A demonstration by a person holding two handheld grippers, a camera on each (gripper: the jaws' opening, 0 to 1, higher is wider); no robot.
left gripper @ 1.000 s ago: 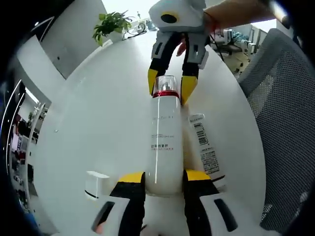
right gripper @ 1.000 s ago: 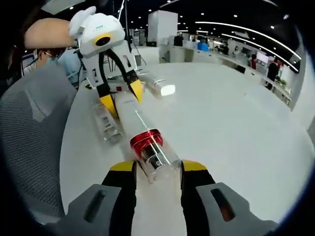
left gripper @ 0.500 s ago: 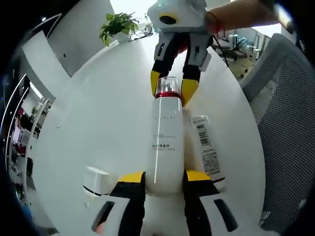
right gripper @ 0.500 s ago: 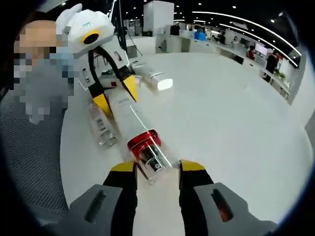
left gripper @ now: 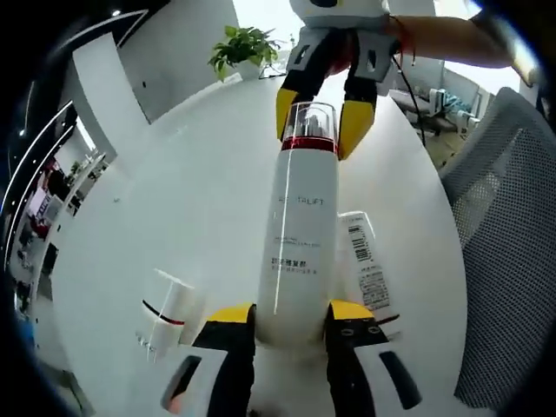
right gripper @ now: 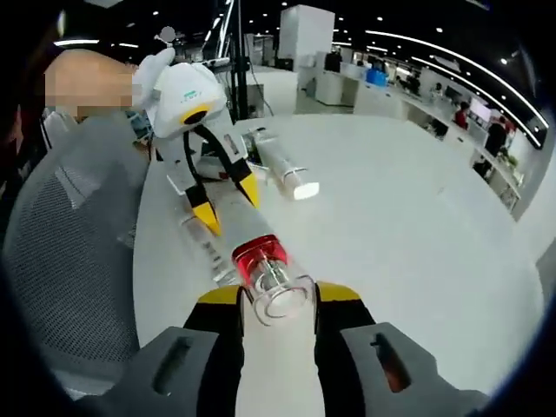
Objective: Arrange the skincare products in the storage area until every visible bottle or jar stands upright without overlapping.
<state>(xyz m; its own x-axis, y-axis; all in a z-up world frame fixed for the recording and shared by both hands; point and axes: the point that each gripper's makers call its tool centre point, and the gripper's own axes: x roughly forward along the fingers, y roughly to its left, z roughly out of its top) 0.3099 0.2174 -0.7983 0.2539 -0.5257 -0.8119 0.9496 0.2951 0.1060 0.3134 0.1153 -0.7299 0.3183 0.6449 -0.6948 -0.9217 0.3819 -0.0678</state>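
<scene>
Your left tool (left gripper: 291, 317) is clamped on the base of the tall white lotion bottle (left gripper: 297, 234), its yellow-tipped jaws pressed against both sides of the body. Your right tool (right gripper: 276, 300) grips the other end of that same bottle (right gripper: 228, 217), its jaws closed on the clear cap (right gripper: 276, 285) just past the red collar (right gripper: 254, 253). So the bottle spans between your two tools, held off the white round worktop (left gripper: 174, 200) and not yet upright.

In the left gripper view, your right tool (left gripper: 323, 117) comes in from the top, with your hand (left gripper: 452, 39) behind it. In the right gripper view, your left tool (right gripper: 223, 198) comes in from the upper left.

A white tube with a barcode label (left gripper: 365, 265) lies flat on the worktop just beside the held bottle, on its right in the left gripper view. A smaller white bottle with a dark band (left gripper: 165, 308) lies on its side to the left of your left tool. A grey mesh chair (left gripper: 508, 234) stands at the worktop's edge, and a potted plant (left gripper: 243, 45) sits at the far side.
</scene>
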